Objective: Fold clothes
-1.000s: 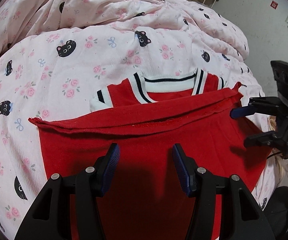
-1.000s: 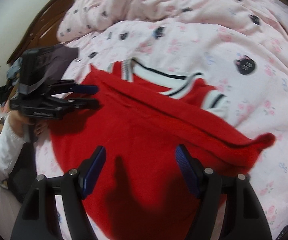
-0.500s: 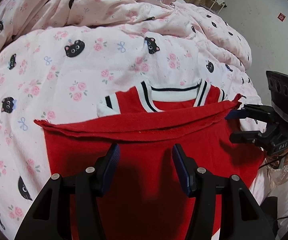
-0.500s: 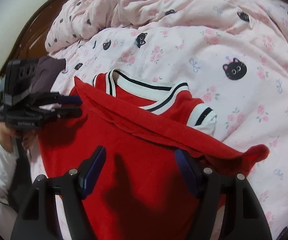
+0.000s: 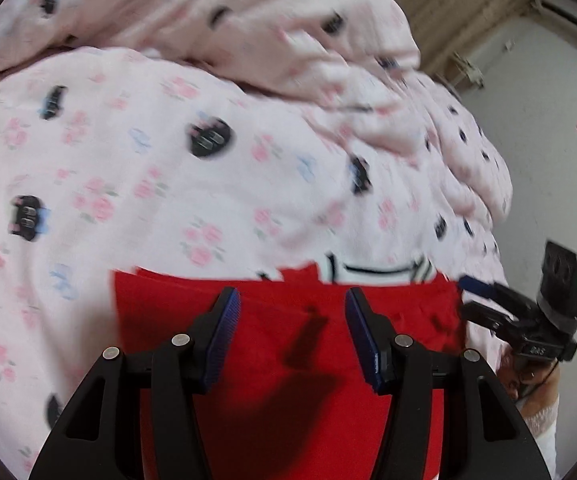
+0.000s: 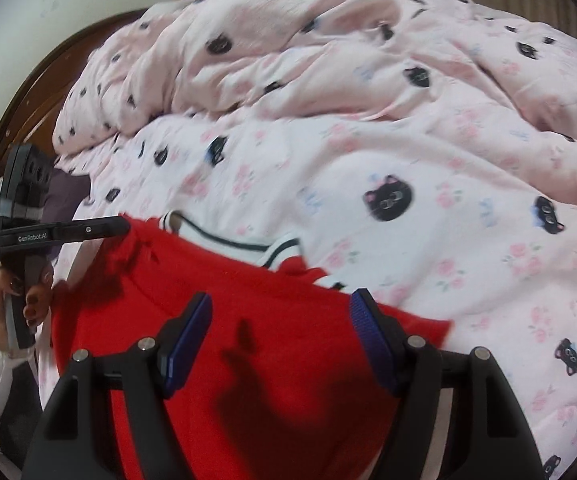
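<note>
Nearest the lenses, each wrist view shows its own black two-finger gripper with blue ribbed pads. The left gripper stands partly open with nothing between its pads; the right gripper stands wider, likewise empty. Both hover over cloth without pinching it.

Beneath them lies the task's thing, a red knitted garment with a white, dark-striped collar, spread on the bed with its lower part folded up toward the collar, so that only the neckline and one striped cuff show beyond the folded edge. It reads as soft, light and limp: it should drape and crease readily, will not hold a shape unaided, and may drag on the bedding rather than slide. Suitable holds are probably the two outer corners of the folded edge, or the side edges through both layers, so the layers travel together.

In the right wrist view the left gripper appears side-on at the garment's edge, held by a hand; its finger bears the readable marking "GenRobot.AI". A green indicator light shows on the other gripper's body in the left wrist view.

Farther off lies a rumpled pink quilt printed with black cat faces and roses, then a dark wooden headboard and a pale wall carrying a small red label, illegible.
</note>
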Available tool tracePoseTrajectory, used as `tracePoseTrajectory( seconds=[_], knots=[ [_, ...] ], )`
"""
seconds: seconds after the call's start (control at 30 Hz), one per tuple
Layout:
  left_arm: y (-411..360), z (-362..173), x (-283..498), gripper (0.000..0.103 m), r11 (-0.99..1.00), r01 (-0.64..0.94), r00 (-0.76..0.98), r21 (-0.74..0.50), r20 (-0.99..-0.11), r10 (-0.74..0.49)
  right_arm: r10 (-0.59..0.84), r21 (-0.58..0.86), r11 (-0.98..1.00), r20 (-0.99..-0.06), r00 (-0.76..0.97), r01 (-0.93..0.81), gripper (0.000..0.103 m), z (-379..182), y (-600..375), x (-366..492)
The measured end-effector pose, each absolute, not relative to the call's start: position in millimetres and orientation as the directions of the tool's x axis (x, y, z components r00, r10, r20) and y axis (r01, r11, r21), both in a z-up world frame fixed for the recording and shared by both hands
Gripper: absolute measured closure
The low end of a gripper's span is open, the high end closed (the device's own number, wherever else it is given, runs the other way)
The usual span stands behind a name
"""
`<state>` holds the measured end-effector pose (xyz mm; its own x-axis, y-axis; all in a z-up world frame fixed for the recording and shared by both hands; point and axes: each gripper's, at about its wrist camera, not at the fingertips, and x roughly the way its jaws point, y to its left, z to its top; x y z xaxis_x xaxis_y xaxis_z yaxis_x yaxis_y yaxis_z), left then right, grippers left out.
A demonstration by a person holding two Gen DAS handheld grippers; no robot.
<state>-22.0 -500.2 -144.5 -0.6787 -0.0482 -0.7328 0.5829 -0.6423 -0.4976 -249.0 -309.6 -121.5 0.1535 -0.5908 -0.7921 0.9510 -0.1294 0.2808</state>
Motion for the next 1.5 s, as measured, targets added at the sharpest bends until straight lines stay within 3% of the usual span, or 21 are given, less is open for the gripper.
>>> tracePoseTrajectory(
  seconds=[0.2,0.37,0.47,0.57,0.63,0.7,1.03,1.17,1.5],
  knots=[
    [-488,-137,-25,0.054,-0.699,0.512,-0.679,-0.500,-0.733,0.026,-0.577,0.307,-0.022,-0.781,0.239,0.952,0.031,-115,-305,-239],
    [-451,-144,-21,0.054,-0.791,0.516,-0.547,-0.329,-0.837,-0.009,-0.567,0.187,0.049,-0.803,0.182,0.981,0.031,-109,-306,-214],
    [-441,-145,1,0.054,-0.775,0.546,-0.549,-0.318,-0.834,-0.044,-0.576,0.030,0.112,-0.813,0.089,0.993,0.041,-99,-310,-192],
    [-435,-141,26,0.054,-0.724,0.597,-0.583,-0.346,-0.807,-0.096,-0.537,-0.061,0.278,-0.837,0.102,0.959,0.044,-90,-330,-159],
    [-430,-139,39,0.054,-0.698,0.620,-0.599,-0.357,-0.790,-0.128,-0.477,-0.086,0.381,-0.871,0.116,0.921,0.056,-94,-348,-142],
    [-430,-136,42,0.054,-0.704,0.609,-0.620,-0.365,-0.773,-0.136,-0.408,-0.075,0.458,-0.903,0.134,0.886,0.066,-103,-367,-132],
    [-440,-143,41,0.054,-0.712,0.600,-0.619,-0.364,-0.776,-0.125,-0.255,0.064,0.527,-0.939,0.229,0.847,0.071,-121,-414,-132],
    [-443,-144,44,0.054,-0.710,0.603,-0.618,-0.364,-0.775,-0.128,-0.182,0.082,0.541,-0.960,0.212,0.837,0.099,-136,-419,-128],
    [-443,-148,43,0.054,-0.713,0.617,-0.589,-0.333,-0.797,-0.137,-0.234,0.036,0.503,-0.956,0.176,0.864,0.100,-121,-436,-134]
  ],
)
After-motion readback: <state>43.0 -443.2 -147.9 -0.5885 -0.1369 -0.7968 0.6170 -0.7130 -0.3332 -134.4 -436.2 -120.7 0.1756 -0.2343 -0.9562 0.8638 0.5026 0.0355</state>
